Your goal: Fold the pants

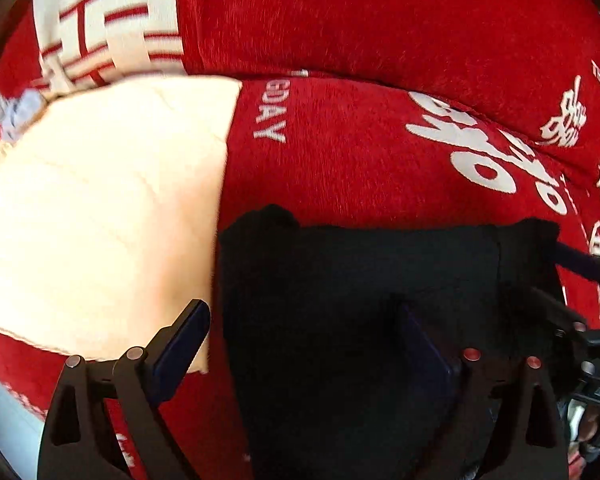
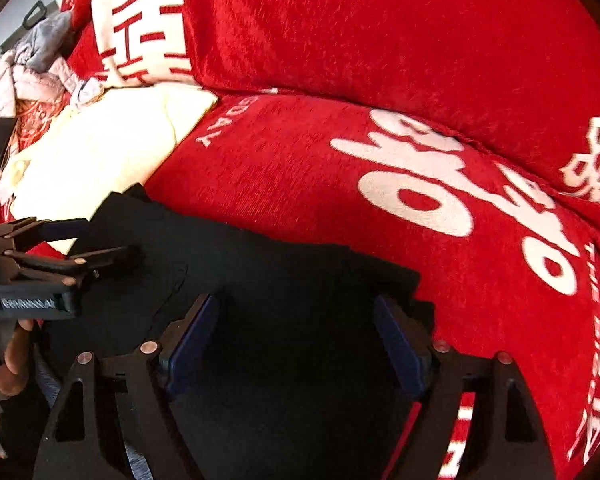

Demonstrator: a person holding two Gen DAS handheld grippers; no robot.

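The black pants (image 1: pixel 360 280) lie in a flat folded bundle on the red sofa cover (image 1: pixel 360 152). My left gripper (image 1: pixel 304 340) stands wide open above their left part. One of its fingers (image 1: pixel 184 340) is over the cream cloth and the other over the black fabric, with nothing pinched. In the right wrist view the pants (image 2: pixel 300 280) fill the lower middle. My right gripper (image 2: pixel 296 340) is open over them, its blue pads apart and clear of the cloth. The left gripper (image 2: pixel 96 242) shows at the left of that view, and the right gripper (image 1: pixel 560 280) at the right edge of the left wrist view.
A cream folded cloth (image 1: pixel 100 200) lies against the pants' left edge. The red back cushions (image 2: pixel 380 20) with white lettering rise behind. A heap of grey and pink clothes (image 2: pixel 32 68) sits at the far left. A person's fingers (image 2: pixel 12 360) grip the left tool's handle.
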